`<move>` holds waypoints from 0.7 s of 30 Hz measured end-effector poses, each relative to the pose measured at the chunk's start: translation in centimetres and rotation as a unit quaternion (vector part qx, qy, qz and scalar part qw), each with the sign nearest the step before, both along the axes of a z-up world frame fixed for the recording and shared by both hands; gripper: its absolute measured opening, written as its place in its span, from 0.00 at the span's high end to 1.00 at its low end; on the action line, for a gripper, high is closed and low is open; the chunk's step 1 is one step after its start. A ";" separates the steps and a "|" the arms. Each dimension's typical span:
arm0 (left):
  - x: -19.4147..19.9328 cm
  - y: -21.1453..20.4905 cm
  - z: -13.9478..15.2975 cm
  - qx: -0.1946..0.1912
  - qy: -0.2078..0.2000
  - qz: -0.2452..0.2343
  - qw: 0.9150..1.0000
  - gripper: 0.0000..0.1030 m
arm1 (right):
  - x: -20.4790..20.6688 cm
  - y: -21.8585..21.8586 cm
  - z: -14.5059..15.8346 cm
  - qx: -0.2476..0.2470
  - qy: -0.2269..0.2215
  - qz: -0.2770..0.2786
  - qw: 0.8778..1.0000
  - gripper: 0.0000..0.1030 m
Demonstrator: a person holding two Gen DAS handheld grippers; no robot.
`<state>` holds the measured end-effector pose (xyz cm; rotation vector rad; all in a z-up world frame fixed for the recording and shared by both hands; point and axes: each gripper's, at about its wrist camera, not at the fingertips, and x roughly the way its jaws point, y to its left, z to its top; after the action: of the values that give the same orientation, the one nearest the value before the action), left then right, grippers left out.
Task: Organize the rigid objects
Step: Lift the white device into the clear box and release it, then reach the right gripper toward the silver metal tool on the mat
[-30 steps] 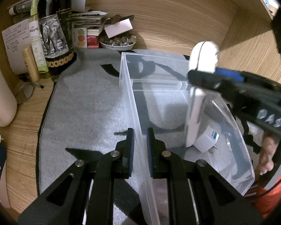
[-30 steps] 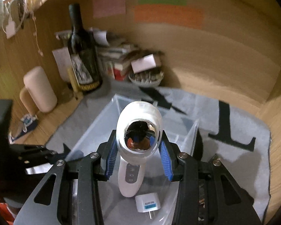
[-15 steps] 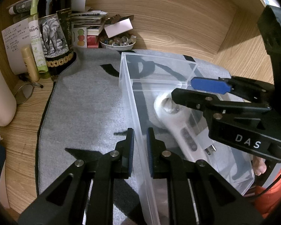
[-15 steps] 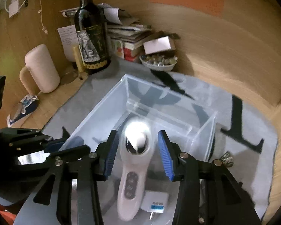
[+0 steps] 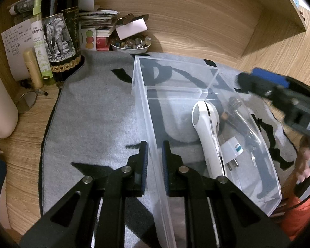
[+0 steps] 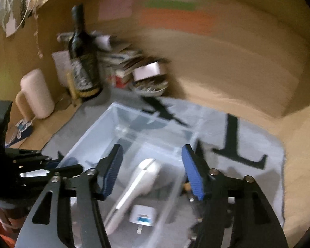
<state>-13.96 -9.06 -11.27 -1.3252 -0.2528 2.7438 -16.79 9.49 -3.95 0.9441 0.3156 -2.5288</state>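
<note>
A clear plastic bin [image 5: 142,103] with dividers stands on a grey mat [image 5: 93,124]. My left gripper [image 5: 155,161] is shut on the bin's left wall. A white handheld device [image 5: 206,132] lies inside the bin beside a white plug adapter [image 5: 233,150]. The device [image 6: 138,181] and adapter [image 6: 142,217] also show in the blurred right wrist view. My right gripper [image 6: 153,171] is open and empty above the bin; it shows at the right of the left wrist view [image 5: 279,95]. Small metal items [image 5: 237,111] lie in the right compartment.
A dark wine bottle [image 5: 60,31] stands at the back left, with small bottles [image 5: 39,41], stacked papers and books [image 5: 97,24] and a bowl of beads [image 5: 130,43]. A pale cylinder [image 5: 0,107] stands at the left. Wooden walls enclose the back and right.
My right gripper let go of the white device, which dropped to lie flat in the bin. The right gripper opened wide and pulled up and back. The left gripper stayed put.
</note>
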 end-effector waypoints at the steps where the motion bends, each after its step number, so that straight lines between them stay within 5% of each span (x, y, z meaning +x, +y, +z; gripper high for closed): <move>1: 0.0 0.0 0.0 0.001 0.000 0.000 1.000 0.87 | 0.1 0.6 0.3 0.000 0.006 -0.013 1.000 0.41; 13: 0.1 -0.3 0.0 0.003 -0.004 0.001 1.000 0.87 | -0.1 11.0 2.1 0.000 0.034 -0.163 0.986 0.40; 21: 0.3 -0.2 0.0 -0.003 -0.006 0.005 1.000 0.88 | -1.4 15.2 -2.5 0.000 -0.036 -0.211 0.977 0.40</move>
<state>-13.66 -9.24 -11.26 -1.3478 -0.2526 2.7484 -18.20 24.72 -6.43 1.2063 0.0980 -2.8603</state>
